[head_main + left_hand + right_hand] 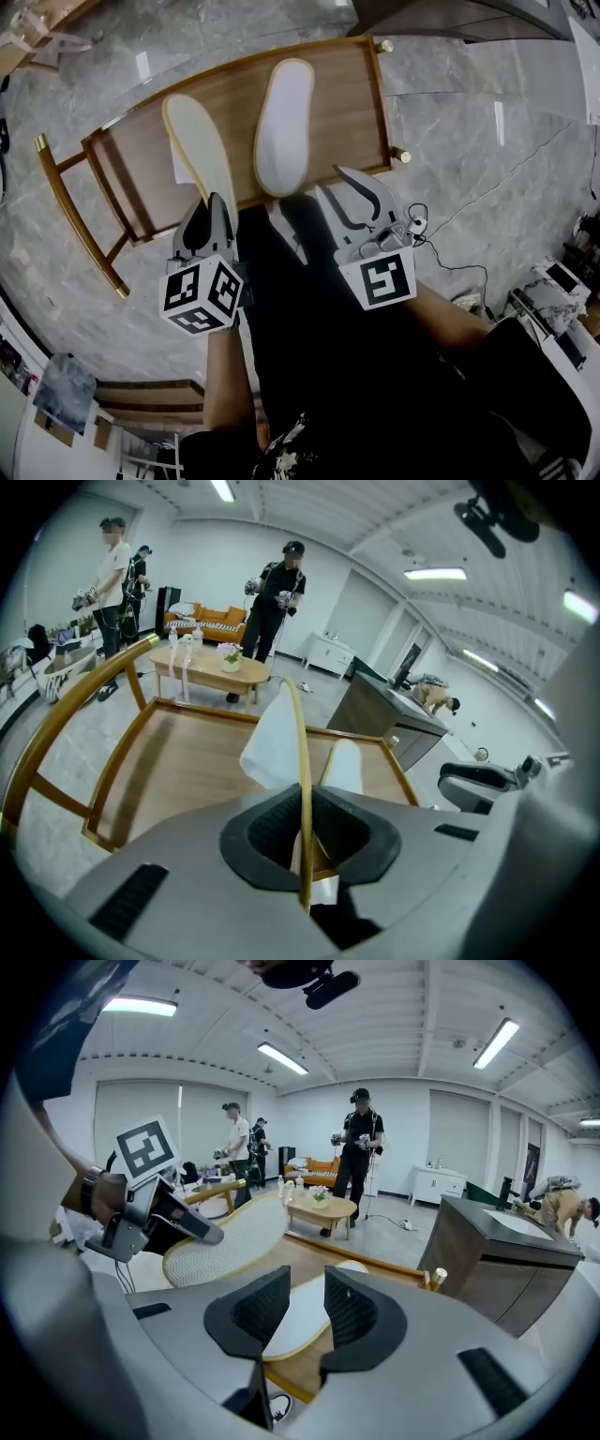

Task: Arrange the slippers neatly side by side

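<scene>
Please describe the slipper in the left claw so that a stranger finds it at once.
Find the wooden shelf with the golden frame; two pale slippers are there. The left slipper is the one: it alone is raised and tilted, pinched at its near end by the left claw, while the other slipper lies flat.

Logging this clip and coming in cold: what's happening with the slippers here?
A person works two handheld grippers over a wooden rack. The left gripper is clamped on the near end of one slipper, holding it tilted on edge. The other slipper lies flat on the rack; the right gripper hovers open and empty beside its near end. The pair is not yet aligned.
</scene>
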Demonstrator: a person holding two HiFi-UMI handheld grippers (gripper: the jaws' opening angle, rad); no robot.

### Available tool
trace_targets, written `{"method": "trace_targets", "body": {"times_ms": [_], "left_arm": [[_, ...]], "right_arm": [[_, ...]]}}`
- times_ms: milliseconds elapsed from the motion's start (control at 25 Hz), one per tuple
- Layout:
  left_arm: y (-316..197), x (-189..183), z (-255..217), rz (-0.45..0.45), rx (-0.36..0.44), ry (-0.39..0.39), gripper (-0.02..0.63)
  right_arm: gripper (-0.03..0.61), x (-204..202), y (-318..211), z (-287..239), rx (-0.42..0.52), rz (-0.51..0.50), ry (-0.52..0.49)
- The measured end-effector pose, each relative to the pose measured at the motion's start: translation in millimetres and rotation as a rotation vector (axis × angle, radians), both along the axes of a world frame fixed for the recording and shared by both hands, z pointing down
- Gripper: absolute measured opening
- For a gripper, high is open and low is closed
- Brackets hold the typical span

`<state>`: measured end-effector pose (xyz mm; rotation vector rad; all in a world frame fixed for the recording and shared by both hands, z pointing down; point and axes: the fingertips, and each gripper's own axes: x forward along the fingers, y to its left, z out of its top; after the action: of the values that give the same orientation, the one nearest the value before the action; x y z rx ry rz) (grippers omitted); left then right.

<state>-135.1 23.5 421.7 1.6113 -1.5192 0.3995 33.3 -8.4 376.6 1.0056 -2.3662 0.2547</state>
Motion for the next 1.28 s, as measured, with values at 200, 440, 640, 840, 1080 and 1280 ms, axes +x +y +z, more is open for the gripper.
{"method": "trace_targets", "body": {"times_ms": [200,440,640,840,1080,1280], "left_arm": [[1.5,-20.1,7.3,-0.043,-0.009,-0.026,0.028],[4.4,-41.3,14.7,-0.048,-0.024,-0.068,0.028],[4.5,-53.1,17.8,-0.038,-0.034,-0.108,0.028],[7.0,-70.2,25.8,-0.073,-0.052,-0.114,0.028],[9.0,-90.1,38.6,-0.094,-0.082,-0.172,0.028],[3.6,-97.2,44.7,-0.105,-0.085,-0.213,0.028]], "right_arm": [[0.106,-5.6,-0.6,0.2,0.002,-0.011,-0.006],[0.106,-11.7,-0.5,5.1,-0.014,-0.022,0.006],[0.106,-20.0,-1.2,8.2,-0.022,-0.032,0.010],[0.106,-31.4,-3.9,9.9,-0.019,-0.036,0.006],[0.106,-35.8,-4.0,12.4,-0.031,-0.040,0.012],[0.106,-41.5,-2.7,13.4,-0.017,-0.058,0.032]]}}
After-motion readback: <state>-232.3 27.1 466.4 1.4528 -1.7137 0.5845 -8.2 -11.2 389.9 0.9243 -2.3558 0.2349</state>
